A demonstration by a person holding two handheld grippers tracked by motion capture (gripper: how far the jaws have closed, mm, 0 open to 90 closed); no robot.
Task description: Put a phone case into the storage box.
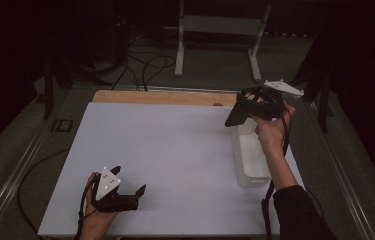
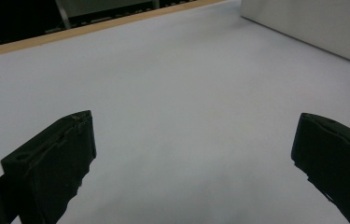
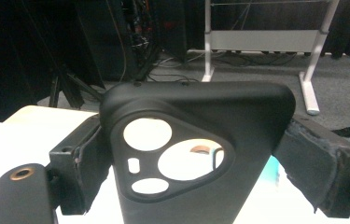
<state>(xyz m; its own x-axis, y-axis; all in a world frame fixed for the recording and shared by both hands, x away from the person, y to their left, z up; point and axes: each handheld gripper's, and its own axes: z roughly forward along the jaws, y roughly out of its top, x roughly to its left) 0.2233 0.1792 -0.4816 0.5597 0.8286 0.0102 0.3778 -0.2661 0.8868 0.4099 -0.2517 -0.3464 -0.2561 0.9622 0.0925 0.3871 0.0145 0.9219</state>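
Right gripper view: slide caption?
Right gripper clamps a black phone case, camera cutouts facing the lens, above the white table.

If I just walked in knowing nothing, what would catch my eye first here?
Probably the black phone case, with its round camera cut-outs, clamped in the right gripper above the far end of a white bin at the table's right side. Next, the left gripper, jaws wide open, resting near the front edge of the pale table.

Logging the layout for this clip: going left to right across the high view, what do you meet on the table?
Left gripper, jaws open and holding nothing → bare white table sheet → black phone case clamped in the right gripper → white bin below that gripper.
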